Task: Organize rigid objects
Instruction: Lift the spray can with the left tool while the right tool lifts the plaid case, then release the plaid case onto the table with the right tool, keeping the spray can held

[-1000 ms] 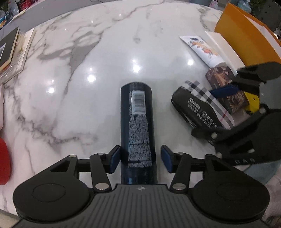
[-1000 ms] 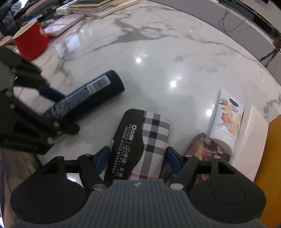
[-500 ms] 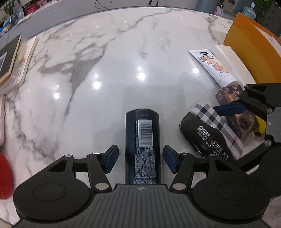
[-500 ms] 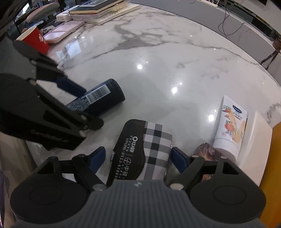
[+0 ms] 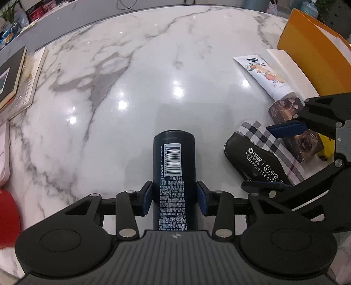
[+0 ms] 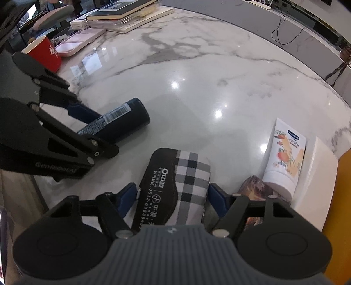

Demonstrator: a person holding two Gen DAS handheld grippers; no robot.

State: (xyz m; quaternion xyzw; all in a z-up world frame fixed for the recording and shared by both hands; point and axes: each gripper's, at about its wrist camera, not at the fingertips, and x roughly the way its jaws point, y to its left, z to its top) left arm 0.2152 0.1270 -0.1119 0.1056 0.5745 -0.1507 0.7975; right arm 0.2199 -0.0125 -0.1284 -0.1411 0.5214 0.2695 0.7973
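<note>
A dark spray can (image 5: pixel 173 157) with a barcode lies on the marble table (image 5: pixel 131 87). My left gripper (image 5: pixel 174 197) straddles its near end; the jaws are closing and both blue pads rest against the can's sides. To its right lies a black and plaid glasses case (image 5: pixel 252 153). My right gripper (image 6: pixel 173 197) is closing on that case (image 6: pixel 175 175), a pad pressed to each long side. The right wrist view shows the can (image 6: pixel 127 118) at left, between the left gripper's fingers (image 6: pixel 83 111).
A white lotion tube (image 6: pixel 285 157), a brown patterned box (image 6: pixel 252 186), a white box (image 5: pixel 289 70) and an orange folder (image 5: pixel 311 54) crowd the right side. A book stack (image 6: pixel 122 13), pink case (image 6: pixel 74 43) and red cup (image 6: pixel 43 52) sit left.
The left jaws have narrowed from standing off the can to touching it. The right jaws widened half a second ago and have come back in against the case.
</note>
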